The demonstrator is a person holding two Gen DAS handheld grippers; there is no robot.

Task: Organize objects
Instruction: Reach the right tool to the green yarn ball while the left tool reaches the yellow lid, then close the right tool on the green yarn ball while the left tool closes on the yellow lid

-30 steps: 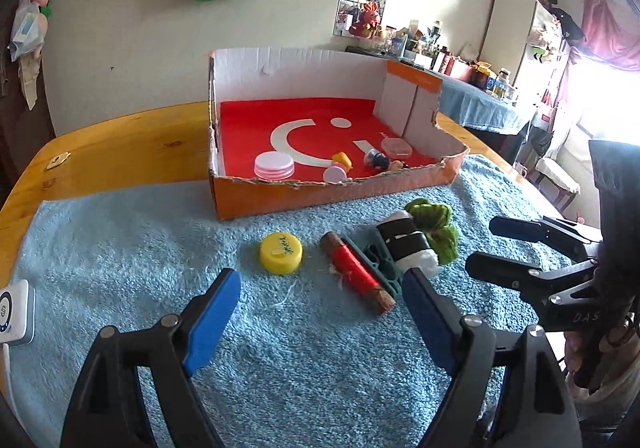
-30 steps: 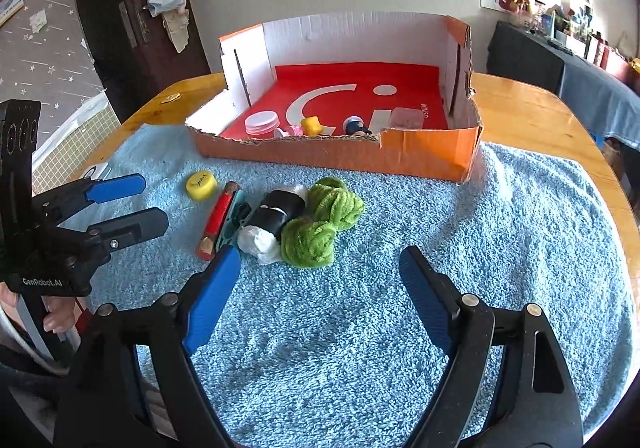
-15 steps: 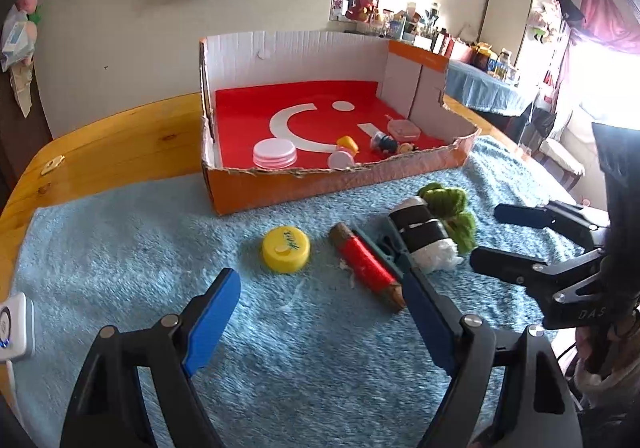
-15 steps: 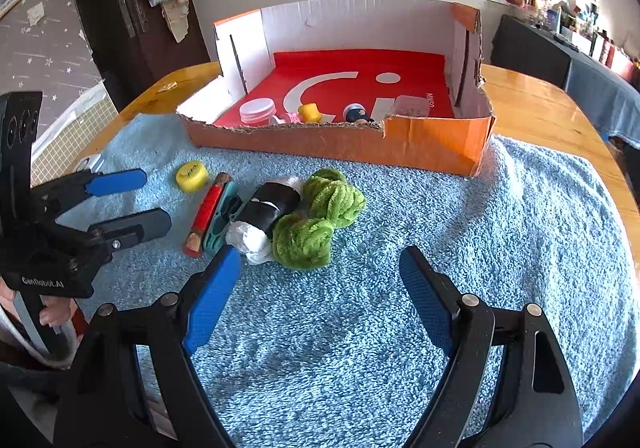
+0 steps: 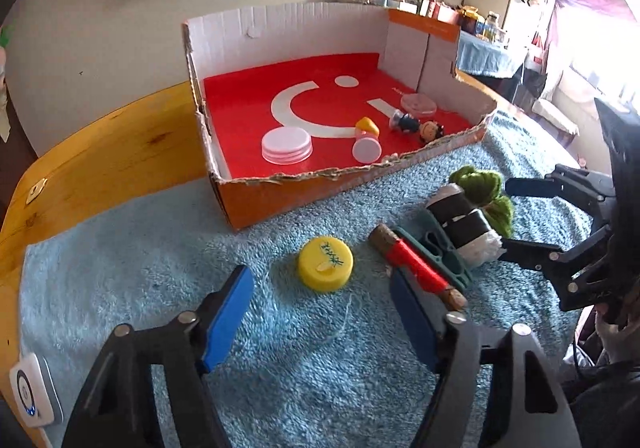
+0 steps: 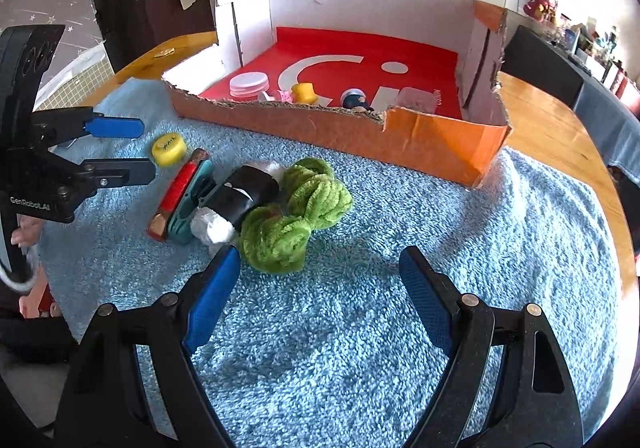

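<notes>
A fluffy blue towel (image 6: 400,288) covers most of the wooden table (image 5: 100,152), and on it, in the upper middle of both views, stands the cardboard box (image 6: 440,140) — torn orange front wall, white corrugated sides, glossy red floor. The sorting looks partly done: already inside lie a stack of pale pink lids (image 5: 286,144), a clear lidded tub (image 5: 418,104), a white cap (image 5: 366,149), a yellow piece (image 5: 368,125) and two small round figures (image 5: 416,126). Still out on the towel, centre-left in the right wrist view, sit the knotted green chenille yarn (image 6: 296,216), soft and bulky, a white bundle wrapped in black bands (image 6: 240,200), a teal plastic clip (image 6: 192,200), a red spool on a wooden stick (image 6: 176,192) and a flat yellow bottle cap (image 5: 326,263). The left gripper (image 5: 322,312) is spread wide and empty, low over the towel with the yellow cap just ahead between its blue pads. The right gripper (image 6: 318,296) — also spread and empty — hangs just short of the green yarn.
</notes>
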